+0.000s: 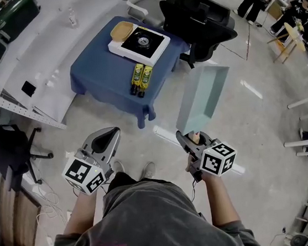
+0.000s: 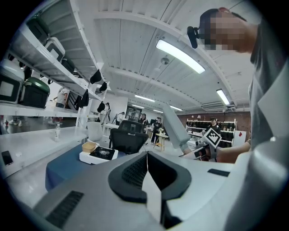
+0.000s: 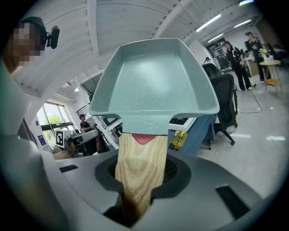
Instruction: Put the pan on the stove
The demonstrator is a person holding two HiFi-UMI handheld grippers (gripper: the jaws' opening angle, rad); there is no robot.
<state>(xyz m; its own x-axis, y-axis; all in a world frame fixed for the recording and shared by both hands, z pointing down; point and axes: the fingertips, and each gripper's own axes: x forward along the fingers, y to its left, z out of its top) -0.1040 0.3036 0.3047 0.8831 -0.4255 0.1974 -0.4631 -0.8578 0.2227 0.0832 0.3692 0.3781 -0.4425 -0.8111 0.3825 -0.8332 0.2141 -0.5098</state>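
A pale teal square pan (image 1: pixel 202 97) hangs over the floor ahead of me, and my right gripper (image 1: pixel 186 139) is shut on its wooden handle (image 3: pixel 139 167). In the right gripper view the pan (image 3: pixel 153 81) fills the middle, tilted upward. The portable stove (image 1: pixel 143 41), white with a black top, sits on a blue-covered table (image 1: pixel 100 70) farther ahead. It also shows in the left gripper view as the stove (image 2: pixel 100 154). My left gripper (image 1: pixel 106 135) is shut with nothing in it, level with the right one and left of the pan.
Two yellow bottles (image 1: pixel 142 77) stand at the table's near edge, and a tan dish (image 1: pixel 121 31) lies beside the stove. A black office chair (image 1: pixel 196 14) stands behind the table. White benches (image 1: pixel 34 56) and another chair (image 1: pixel 12 151) line the left. People stand far right.
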